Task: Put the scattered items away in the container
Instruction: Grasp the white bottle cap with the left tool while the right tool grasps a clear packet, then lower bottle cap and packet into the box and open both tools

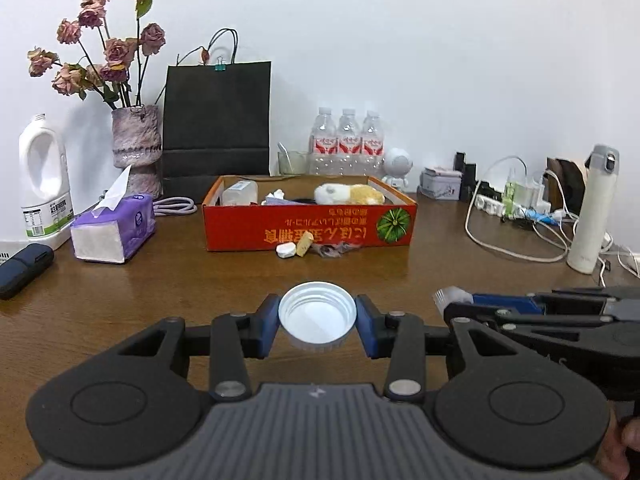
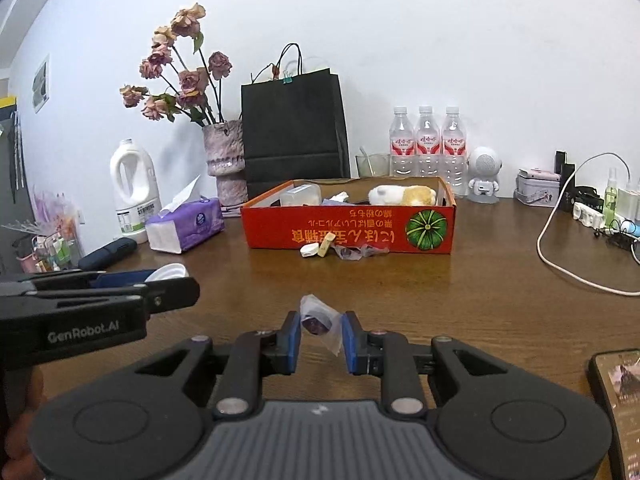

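My left gripper (image 1: 317,322) is shut on a white plastic bottle cap (image 1: 317,317), held open side toward the camera above the table. My right gripper (image 2: 320,334) is shut on a clear wrapped purple candy (image 2: 318,322). The red cardboard box (image 1: 308,226) stands ahead at mid table, also in the right wrist view (image 2: 348,228), and holds a plush toy (image 1: 348,194), a plastic container (image 1: 239,193) and other bits. In front of the box lie a small white item (image 1: 285,250), a beige eraser-like piece (image 1: 304,244) and crumpled wrappers (image 1: 336,249).
A purple tissue pack (image 1: 114,230), white jug (image 1: 44,184), vase of dried roses (image 1: 136,148) and black paper bag (image 1: 218,128) stand at the left and back. Water bottles (image 1: 346,140), cables (image 1: 516,216) and a white flask (image 1: 592,208) are at right. A phone (image 2: 620,396) lies near right.
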Available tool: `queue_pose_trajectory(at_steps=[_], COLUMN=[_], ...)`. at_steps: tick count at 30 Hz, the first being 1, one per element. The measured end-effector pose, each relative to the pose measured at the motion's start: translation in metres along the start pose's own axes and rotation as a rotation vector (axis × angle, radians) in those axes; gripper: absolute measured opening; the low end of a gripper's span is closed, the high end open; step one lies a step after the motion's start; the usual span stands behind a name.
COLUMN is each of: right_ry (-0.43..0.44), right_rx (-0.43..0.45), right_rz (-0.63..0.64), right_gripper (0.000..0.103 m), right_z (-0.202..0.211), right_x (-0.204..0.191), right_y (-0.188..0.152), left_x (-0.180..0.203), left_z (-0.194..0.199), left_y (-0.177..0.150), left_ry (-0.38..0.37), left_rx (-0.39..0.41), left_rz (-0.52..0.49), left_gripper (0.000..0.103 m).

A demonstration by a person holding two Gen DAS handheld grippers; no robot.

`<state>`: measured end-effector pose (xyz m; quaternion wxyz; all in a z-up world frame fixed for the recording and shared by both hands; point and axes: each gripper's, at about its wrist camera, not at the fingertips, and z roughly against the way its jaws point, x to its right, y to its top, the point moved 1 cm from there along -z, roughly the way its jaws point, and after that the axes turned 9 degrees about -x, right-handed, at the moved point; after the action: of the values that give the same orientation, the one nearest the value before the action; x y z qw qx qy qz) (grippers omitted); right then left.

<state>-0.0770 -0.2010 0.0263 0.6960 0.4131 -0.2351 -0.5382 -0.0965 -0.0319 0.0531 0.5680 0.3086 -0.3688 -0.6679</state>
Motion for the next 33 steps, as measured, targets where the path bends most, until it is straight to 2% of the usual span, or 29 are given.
queue_pose_trajectory(at_steps=[7, 14, 19, 26, 30, 33], right_ry=[-0.006, -0.022, -0.014, 0.008, 0.009, 0.039], right_rx=[0.022, 0.017, 0.0, -0.012, -0.019, -0.069], right_rz=[-0.005, -0.019, -0.033, -0.091, -0.104, -0.142], right_gripper=[0.021, 0.021, 0.021, 0.021, 0.021, 0.021], right_z=[0.009, -0.003, -0.021, -0.058, -0.091, -0.131], right_x=[0.001, 0.009, 0.015, 0.035, 0.052, 0.075], right_y=[-0.001, 0.015, 0.038, 0.097, 0.147, 0.188], left_x=[-0.012, -0.025, -0.034, -0.069, -0.092, -0.099], left_z=[-0.001, -0.024, -0.047, -0.106, -0.163, -0.212], left_y=[-0.002, 0.02, 0.041, 0.103, 0.159, 0.185], left_ry=[0.006, -0.009, -0.025, -0.022, -0.05, -0.002], left_rx=[-0.021, -0.021, -0.025, -0.024, -0.073, -0.13], left_rz=[0.025, 0.043, 0.027, 0.025, 0.028, 0.004], left_gripper=[0.042, 0.042, 0.042, 0.042, 0.042, 0.042])
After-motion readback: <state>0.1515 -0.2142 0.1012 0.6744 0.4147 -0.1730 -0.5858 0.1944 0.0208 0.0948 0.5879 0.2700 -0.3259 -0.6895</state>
